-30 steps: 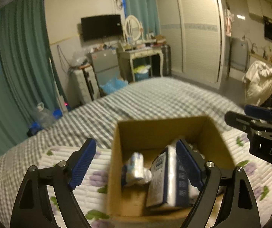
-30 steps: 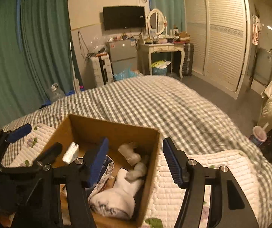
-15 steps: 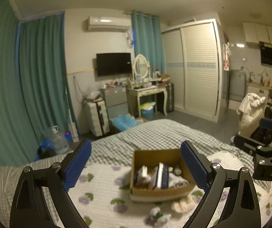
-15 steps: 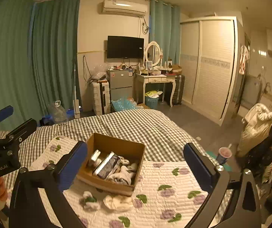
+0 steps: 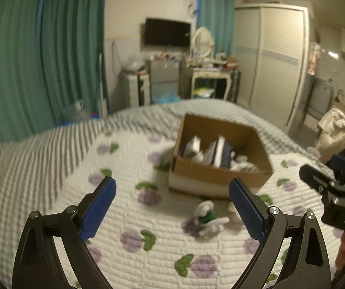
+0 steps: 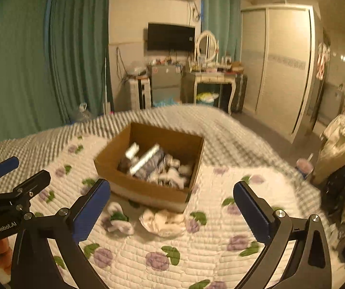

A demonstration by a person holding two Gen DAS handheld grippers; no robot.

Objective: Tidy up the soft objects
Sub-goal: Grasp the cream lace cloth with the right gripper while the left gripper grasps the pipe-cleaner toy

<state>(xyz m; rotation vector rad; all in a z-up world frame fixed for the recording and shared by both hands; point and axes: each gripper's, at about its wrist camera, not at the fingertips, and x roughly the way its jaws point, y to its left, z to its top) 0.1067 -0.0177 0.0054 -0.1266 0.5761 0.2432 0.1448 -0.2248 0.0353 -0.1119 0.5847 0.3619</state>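
An open cardboard box (image 5: 220, 175) (image 6: 146, 187) sits on the flowered quilt, holding tissue packs and rolled white socks. In front of it lie a white-and-green sock (image 5: 206, 216) (image 6: 118, 218) and a cream sock bundle (image 6: 164, 219), which the right finger partly hides in the left wrist view. My left gripper (image 5: 172, 207) is open and empty, just short of the white-and-green sock. My right gripper (image 6: 172, 204) is open and empty, above the cream bundle. Each gripper shows at the edge of the other's view.
The white quilt with purple flowers (image 6: 196, 252) covers a grey checked bed (image 5: 40, 149). Beyond the bed stand green curtains (image 6: 52, 60), a dresser with mirror (image 6: 208, 77), a television and a wardrobe (image 6: 280, 60). Clothes hang on the right.
Both grippers first pulled far back and up from the box, then came down and closer again. The socks in front of the box are now between the fingers. Both stay open.
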